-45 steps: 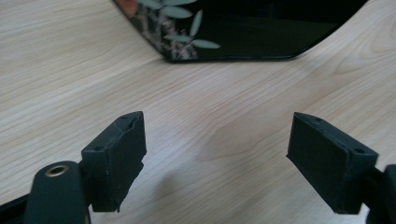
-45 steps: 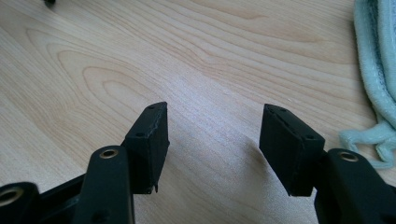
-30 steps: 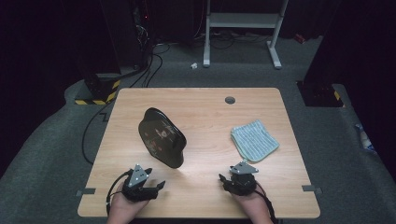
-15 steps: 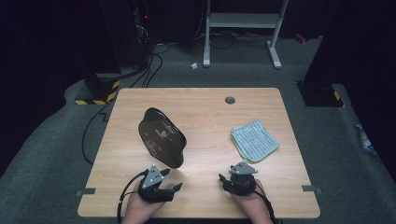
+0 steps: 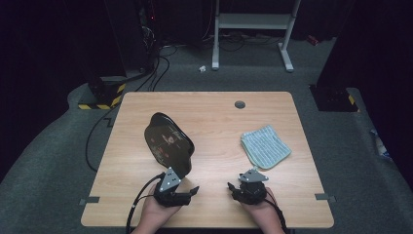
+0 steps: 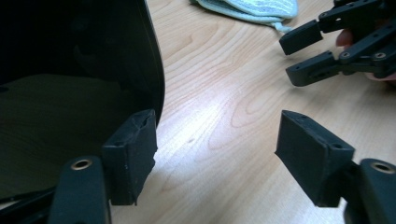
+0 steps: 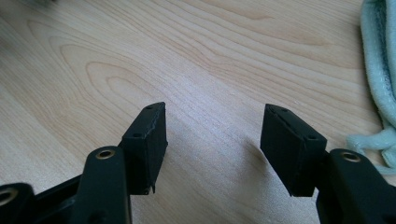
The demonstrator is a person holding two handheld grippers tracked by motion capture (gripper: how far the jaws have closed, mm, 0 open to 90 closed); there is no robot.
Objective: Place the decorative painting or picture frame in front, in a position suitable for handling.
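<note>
A glossy black oval plate [image 5: 168, 142] stands tilted on the wooden table [image 5: 214, 112] left of centre, and its face reflects the room. In the left gripper view its dark curved edge [image 6: 156, 70] runs down just beside my left jaw. My left gripper [image 5: 187, 194] sits at the plate's near edge, open, with only bare wood between its jaws [image 6: 217, 140]. My right gripper [image 5: 234, 187] rests near the front edge, open and holding nothing [image 7: 212, 128]. A folded light-blue cloth [image 5: 265, 146] lies beyond the right gripper, and its hem [image 7: 378, 65] shows at the right of the right gripper view.
A round cable hole [image 5: 239, 104] sits near the table's far edge. The right gripper [image 6: 336, 51] shows at the upper right of the left gripper view, with the cloth [image 6: 247, 7] behind it. Beyond the table are a white stand [image 5: 251, 29] and cables on the grey floor.
My left gripper has moved right along the front of the table, up to the near edge of the black plate. The right gripper, the plate and the cloth have stayed put.
</note>
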